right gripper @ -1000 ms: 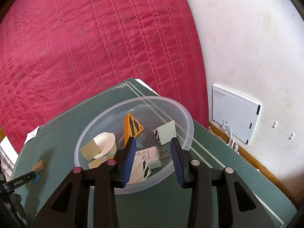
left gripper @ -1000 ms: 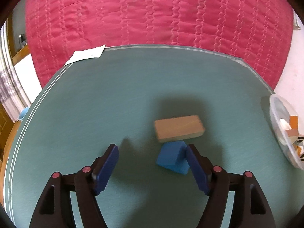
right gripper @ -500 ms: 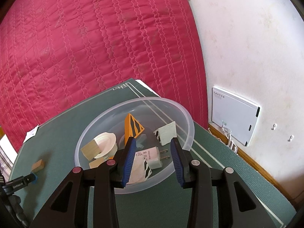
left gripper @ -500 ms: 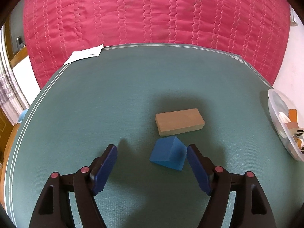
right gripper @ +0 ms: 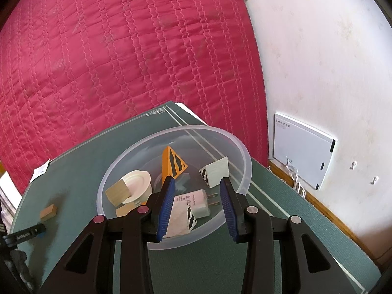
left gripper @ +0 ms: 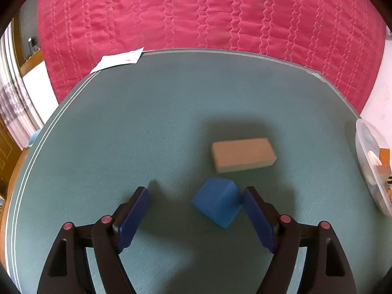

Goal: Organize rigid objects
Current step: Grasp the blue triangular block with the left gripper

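Observation:
A blue wedge block (left gripper: pixel 216 203) lies on the green table (left gripper: pixel 147 127), between the fingers of my open left gripper (left gripper: pixel 196 202), right against the right fingertip. A tan wooden block (left gripper: pixel 243 155) lies just beyond it; it also shows in the right wrist view (right gripper: pixel 48 212). My right gripper (right gripper: pixel 196 191) is open and empty above the clear plastic bowl (right gripper: pixel 241 147), which holds an orange striped wedge (right gripper: pixel 172 163), a white plug adapter (right gripper: pixel 196 202), a white dish (right gripper: pixel 137 183), wooden cubes (right gripper: pixel 117 192) and striped white pieces.
A crimson quilted cover (left gripper: pixel 208 14) hangs behind the table. A white paper slip (left gripper: pixel 117 58) lies at the far left table edge. The bowl's rim (left gripper: pixel 367 161) shows at the right in the left wrist view. A white box (right gripper: pixel 303 150) is mounted on the wall.
My left gripper has shifted so the blue wedge sits further between its fingers, still by the right finger. The right gripper has stayed still over the bowl.

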A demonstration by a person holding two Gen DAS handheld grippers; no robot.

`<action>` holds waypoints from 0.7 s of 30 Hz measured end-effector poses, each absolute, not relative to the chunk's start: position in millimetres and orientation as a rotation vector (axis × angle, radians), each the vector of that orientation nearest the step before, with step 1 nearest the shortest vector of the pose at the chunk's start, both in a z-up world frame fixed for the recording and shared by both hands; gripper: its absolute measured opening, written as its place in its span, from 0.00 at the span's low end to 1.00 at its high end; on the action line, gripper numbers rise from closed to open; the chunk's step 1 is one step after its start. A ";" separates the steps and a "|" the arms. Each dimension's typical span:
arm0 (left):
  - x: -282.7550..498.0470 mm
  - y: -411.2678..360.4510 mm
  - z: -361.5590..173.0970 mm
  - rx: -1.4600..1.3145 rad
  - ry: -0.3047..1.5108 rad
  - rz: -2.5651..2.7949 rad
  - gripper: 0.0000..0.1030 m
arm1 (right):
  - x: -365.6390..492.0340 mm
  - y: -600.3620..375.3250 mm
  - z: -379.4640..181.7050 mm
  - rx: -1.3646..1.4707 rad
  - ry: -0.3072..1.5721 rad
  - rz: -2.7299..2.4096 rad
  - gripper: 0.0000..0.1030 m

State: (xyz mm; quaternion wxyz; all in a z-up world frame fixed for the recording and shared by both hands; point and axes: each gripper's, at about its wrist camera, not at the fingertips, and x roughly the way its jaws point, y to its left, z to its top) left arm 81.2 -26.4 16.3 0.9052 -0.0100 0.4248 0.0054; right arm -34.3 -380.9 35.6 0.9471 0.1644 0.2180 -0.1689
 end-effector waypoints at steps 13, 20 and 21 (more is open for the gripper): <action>76.8 -18.7 16.1 -0.037 0.865 0.007 0.70 | -34.3 -375.5 38.1 0.311 0.433 -0.344 0.38; 76.9 -17.0 19.6 -0.066 0.853 -0.045 0.37 | -30.9 -356.5 41.7 0.253 0.461 -0.312 0.38; 76.1 -15.9 19.9 -0.071 0.852 -0.046 0.36 | -29.5 -351.7 41.1 0.248 0.472 -0.294 0.38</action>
